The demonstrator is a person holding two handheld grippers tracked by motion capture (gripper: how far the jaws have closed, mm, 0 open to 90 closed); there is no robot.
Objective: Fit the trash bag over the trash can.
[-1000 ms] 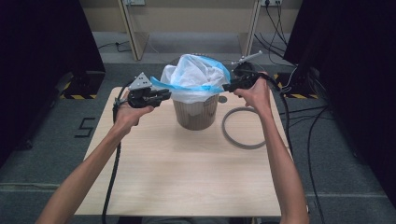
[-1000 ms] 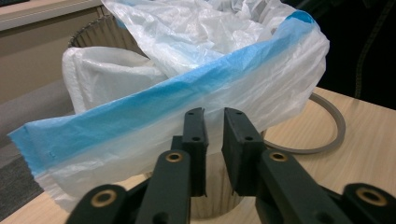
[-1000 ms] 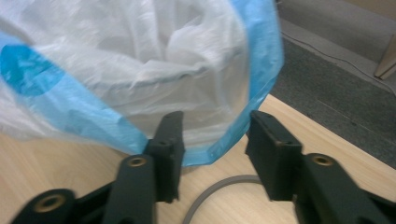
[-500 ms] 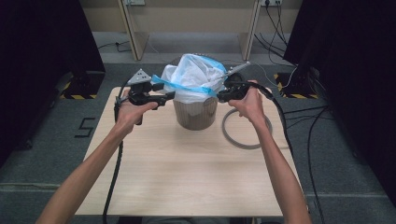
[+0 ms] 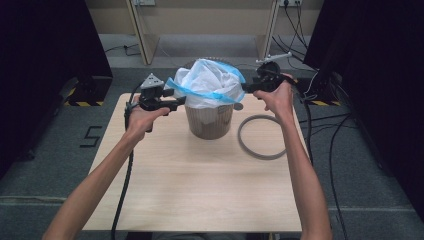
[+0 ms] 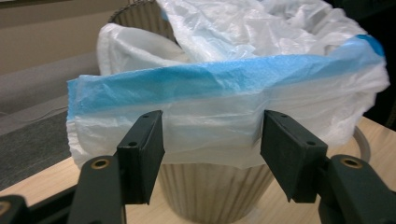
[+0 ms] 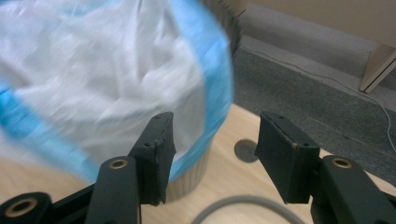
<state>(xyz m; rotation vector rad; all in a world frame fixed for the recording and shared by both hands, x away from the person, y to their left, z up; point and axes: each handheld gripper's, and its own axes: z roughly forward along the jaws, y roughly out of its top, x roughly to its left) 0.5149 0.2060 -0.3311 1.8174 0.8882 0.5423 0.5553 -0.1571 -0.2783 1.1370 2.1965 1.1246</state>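
A ribbed beige bin stands mid-table with a white bag with a blue band bulging out of its top. My left gripper is at the bag's left side, open. In the left gripper view the bag's blue-banded edge hangs over the bin just beyond my left gripper. My right gripper is at the bag's right side, open. In the right gripper view the blurred bag lies left of my right gripper, whose left jaw overlaps the bag.
A grey ring lies flat on the wooden table to the right of the bin; its arc shows below the right jaws. A small dark round spot marks the tabletop. Cables trail off the right side.
The right gripper moved left in toward the bag's right side, then rose slightly. The left gripper crept a little closer to the bag's left edge.
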